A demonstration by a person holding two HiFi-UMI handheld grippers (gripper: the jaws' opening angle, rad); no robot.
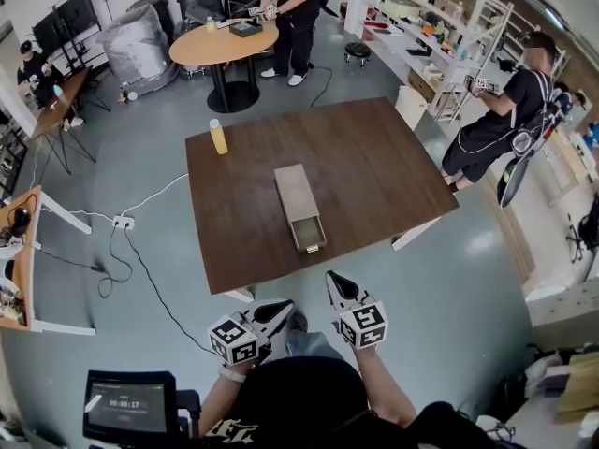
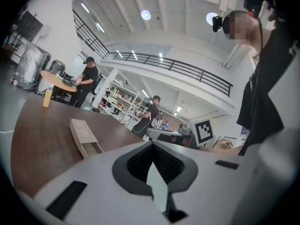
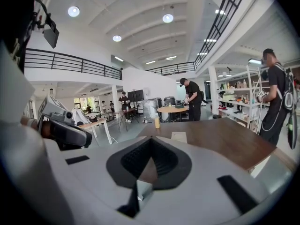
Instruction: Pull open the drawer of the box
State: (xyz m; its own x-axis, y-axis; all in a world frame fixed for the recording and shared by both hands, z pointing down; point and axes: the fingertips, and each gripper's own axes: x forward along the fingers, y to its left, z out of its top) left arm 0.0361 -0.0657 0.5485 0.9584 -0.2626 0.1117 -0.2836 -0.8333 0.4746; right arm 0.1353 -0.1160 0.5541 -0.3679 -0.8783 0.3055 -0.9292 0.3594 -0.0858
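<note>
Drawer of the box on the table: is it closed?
No: in the head view the drawer sticks out of the near end of the box, with its hollow inside showing.

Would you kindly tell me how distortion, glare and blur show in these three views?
Head view: fisheye bends the room around the table; sharp, evenly lit. Left gripper view: ceiling lamps glare, corners black. Right gripper view: the box looks tiny, corners black.

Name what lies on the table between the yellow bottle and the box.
Nothing. In the head view only bare brown tabletop separates the yellow bottle from the box; the two stand well apart.
</note>
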